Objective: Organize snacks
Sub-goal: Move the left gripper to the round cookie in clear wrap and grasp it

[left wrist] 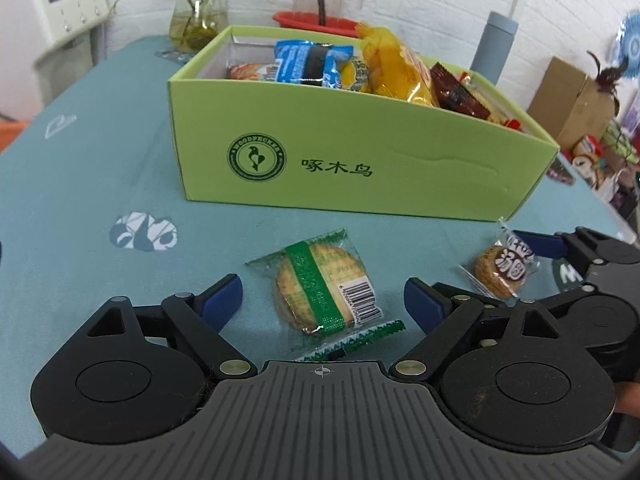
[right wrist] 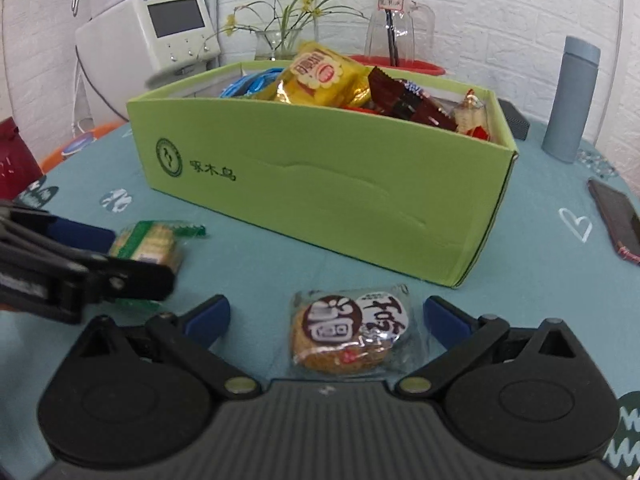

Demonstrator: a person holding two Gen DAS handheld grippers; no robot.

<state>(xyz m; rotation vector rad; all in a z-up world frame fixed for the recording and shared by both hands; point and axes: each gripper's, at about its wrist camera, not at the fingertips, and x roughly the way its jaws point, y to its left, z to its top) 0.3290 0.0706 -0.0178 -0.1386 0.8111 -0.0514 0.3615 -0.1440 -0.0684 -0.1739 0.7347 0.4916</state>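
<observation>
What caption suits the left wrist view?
Open left gripper straddles a green-striped cracker packet before the snack-filled green box.

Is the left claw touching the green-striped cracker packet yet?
Apart. The left wrist view shows the left claw open, tablecloth visible between each blue pad and the green-striped cracker packet.

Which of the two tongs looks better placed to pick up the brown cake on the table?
The right tongs: the brown cake lies between their open fingers. The left tongs straddle the green cracker pack instead, with the cake off to their right.
</observation>
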